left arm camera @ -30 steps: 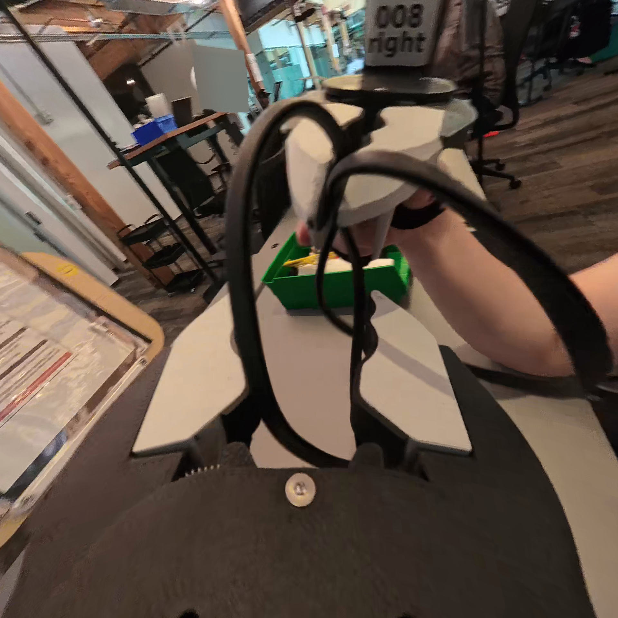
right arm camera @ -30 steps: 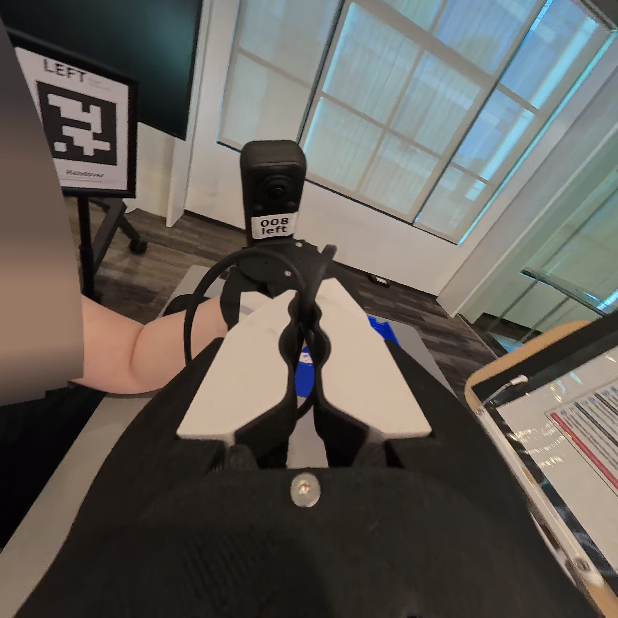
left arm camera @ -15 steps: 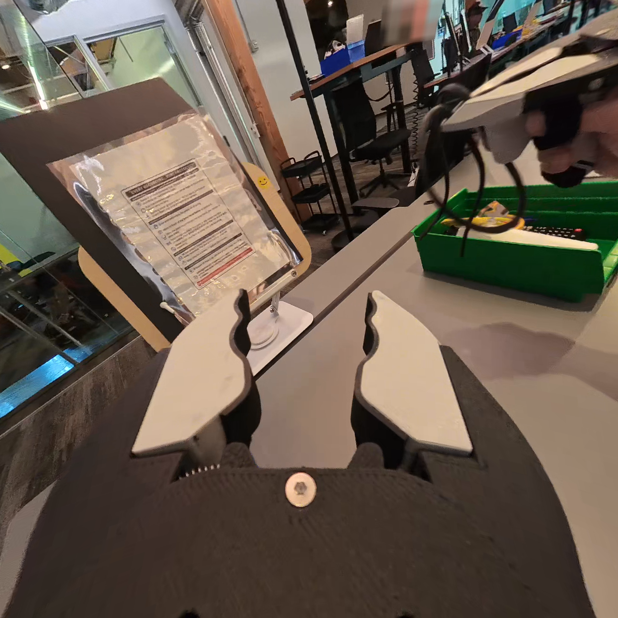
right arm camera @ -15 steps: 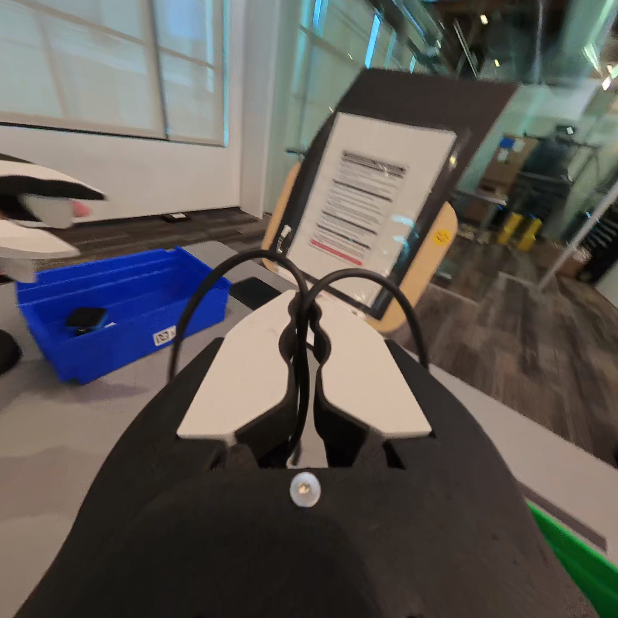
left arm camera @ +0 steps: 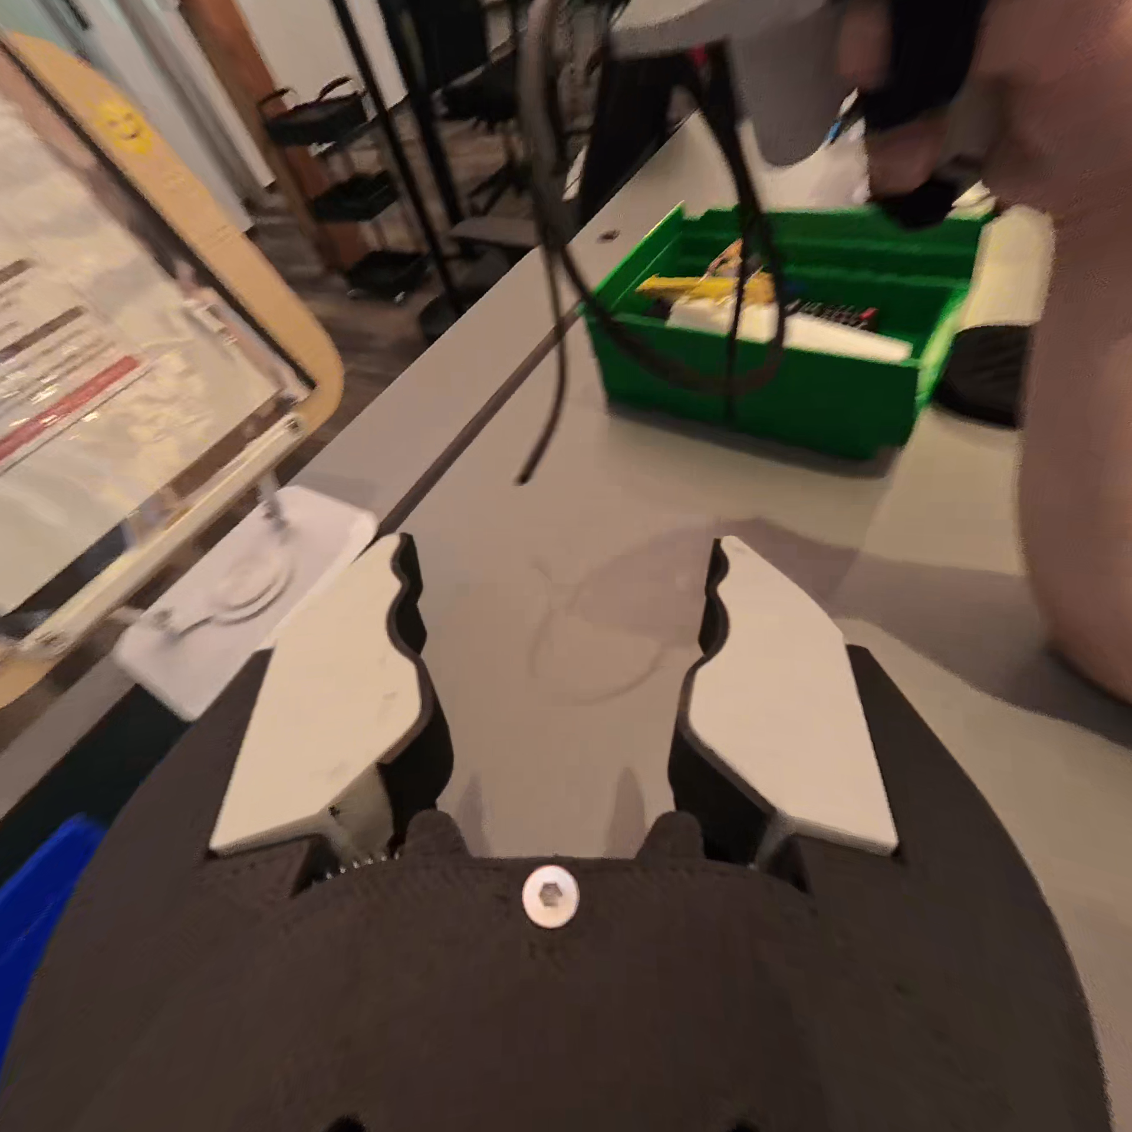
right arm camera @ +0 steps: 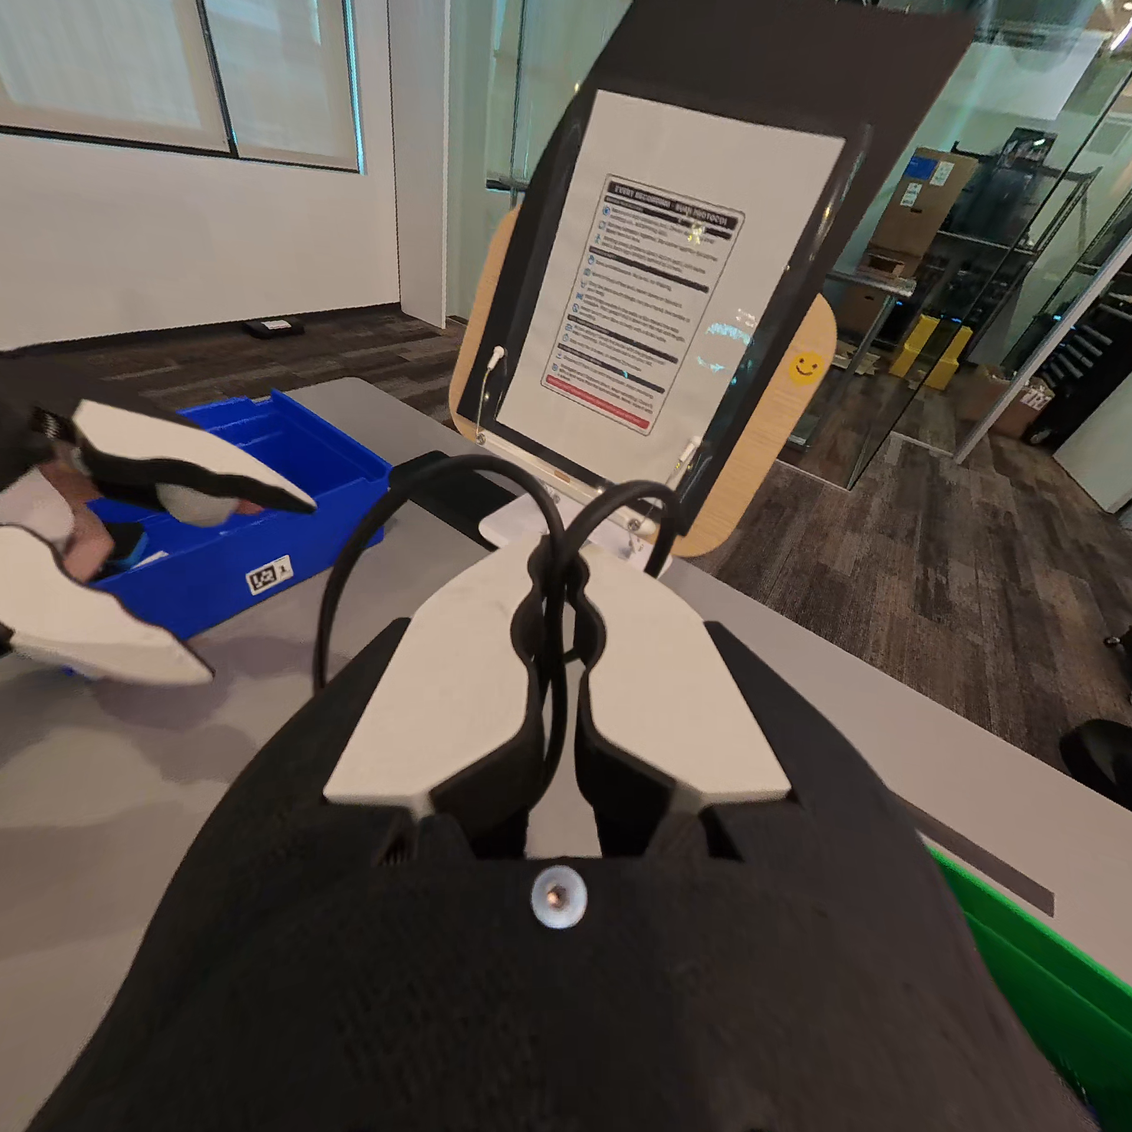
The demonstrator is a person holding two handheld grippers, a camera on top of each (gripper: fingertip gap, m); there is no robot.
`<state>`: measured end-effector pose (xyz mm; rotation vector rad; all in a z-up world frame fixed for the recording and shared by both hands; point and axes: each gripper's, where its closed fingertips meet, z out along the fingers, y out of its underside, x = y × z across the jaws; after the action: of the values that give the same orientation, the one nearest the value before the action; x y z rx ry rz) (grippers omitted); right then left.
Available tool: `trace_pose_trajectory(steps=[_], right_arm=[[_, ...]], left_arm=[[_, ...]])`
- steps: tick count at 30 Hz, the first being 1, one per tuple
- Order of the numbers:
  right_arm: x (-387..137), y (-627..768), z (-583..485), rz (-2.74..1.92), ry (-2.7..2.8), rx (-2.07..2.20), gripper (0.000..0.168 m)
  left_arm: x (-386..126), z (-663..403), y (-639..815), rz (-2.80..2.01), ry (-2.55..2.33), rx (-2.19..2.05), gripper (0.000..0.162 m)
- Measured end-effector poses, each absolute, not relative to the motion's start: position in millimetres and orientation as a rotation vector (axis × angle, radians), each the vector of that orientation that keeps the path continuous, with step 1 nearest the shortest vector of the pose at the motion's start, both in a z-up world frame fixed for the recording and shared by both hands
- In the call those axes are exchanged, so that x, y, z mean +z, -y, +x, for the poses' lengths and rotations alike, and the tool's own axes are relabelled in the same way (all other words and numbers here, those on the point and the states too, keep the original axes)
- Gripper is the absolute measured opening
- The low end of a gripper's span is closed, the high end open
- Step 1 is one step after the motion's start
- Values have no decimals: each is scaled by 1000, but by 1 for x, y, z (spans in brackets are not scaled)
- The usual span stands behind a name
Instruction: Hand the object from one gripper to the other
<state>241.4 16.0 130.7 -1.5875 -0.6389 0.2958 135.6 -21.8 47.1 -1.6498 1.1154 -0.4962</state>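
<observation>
My right gripper [right arm camera: 554, 554] is shut on a black cable [right arm camera: 484, 468], whose loops arch up in front of the fingertips. In the left wrist view the same cable [left arm camera: 551, 373] dangles from the blurred right gripper at the top, above and just left of a green bin [left arm camera: 765, 386]. My left gripper [left arm camera: 563, 542] is open wide and empty, low over the grey table. It also shows at the left of the right wrist view [right arm camera: 260, 591], open, in front of a blue bin [right arm camera: 245, 551].
A framed sheet on a stand [right arm camera: 661, 294] rises at the table's far edge, with its white base [left arm camera: 245, 588] next to my left finger. The green bin holds several items. A person's forearm [left arm camera: 1090, 429] is at the right. The table [left arm camera: 551, 612] is grey. Across from one pair of fingers to the other is roughly 15 centimetres.
The cable has left my left gripper, which has opened wider and pulled away. My right gripper, still shut on the cable, has carried it toward the green bin.
</observation>
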Motion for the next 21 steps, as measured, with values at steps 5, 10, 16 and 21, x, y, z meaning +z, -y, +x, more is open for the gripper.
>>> trace_pose_trajectory(steps=[5, 10, 16, 21], right_arm=[[141, -15, 236, -1546, 597, 264, 5], [137, -19, 229, -1564, 604, 216, 5], [129, 4, 182, -1569, 793, 339, 5], [123, 43, 148, -1538, 1013, 406, 4]], left_arm=[[68, 170, 18, -1501, -998, -582, 114], [93, 187, 13, -1427, -765, -667, 119], [99, 189, 13, -1355, -746, -326, 127], [98, 180, -2, -1329, -703, -261, 128]])
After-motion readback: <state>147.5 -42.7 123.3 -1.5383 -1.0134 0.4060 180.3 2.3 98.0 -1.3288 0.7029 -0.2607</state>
